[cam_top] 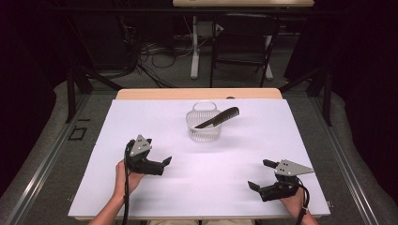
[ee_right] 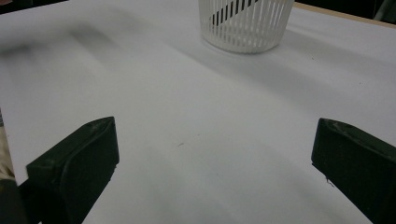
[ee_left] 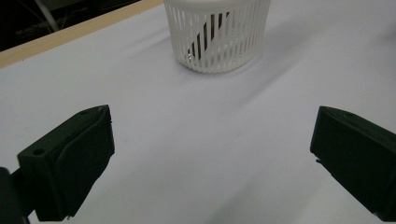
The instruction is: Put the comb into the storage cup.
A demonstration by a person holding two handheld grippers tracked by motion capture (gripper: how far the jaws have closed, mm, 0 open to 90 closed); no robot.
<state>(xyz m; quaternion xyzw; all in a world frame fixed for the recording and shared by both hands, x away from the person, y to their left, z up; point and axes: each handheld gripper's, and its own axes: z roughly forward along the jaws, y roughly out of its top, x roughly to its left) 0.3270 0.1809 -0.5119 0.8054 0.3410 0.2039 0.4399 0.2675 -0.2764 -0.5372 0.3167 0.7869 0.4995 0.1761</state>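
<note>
A white slatted basket [cam_top: 202,130] stands at the middle back of the white-covered table [cam_top: 141,117]. A black comb [cam_top: 218,116] leans inside it, its toothed end sticking out over the right rim. My left gripper [cam_top: 158,151] rests low at the front left, open, nothing between its jaws. My right gripper [cam_top: 261,174] sits at the front right, also open and holding nothing. In the left gripper view the basket [ee_left: 217,35] is straight ahead, well beyond the gripper [ee_left: 210,158], and the comb [ee_left: 205,39] shows through the slats. The right gripper view has the basket [ee_right: 245,23] far ahead of the gripper [ee_right: 215,168].
White sheet covers the tabletop, and a wooden edge [cam_top: 197,93] shows at the back. Beyond the table are another desk's legs [cam_top: 194,47], cables on the floor [cam_top: 155,56] and a dark chair frame [cam_top: 241,42]. A hand holds each gripper at the front edge.
</note>
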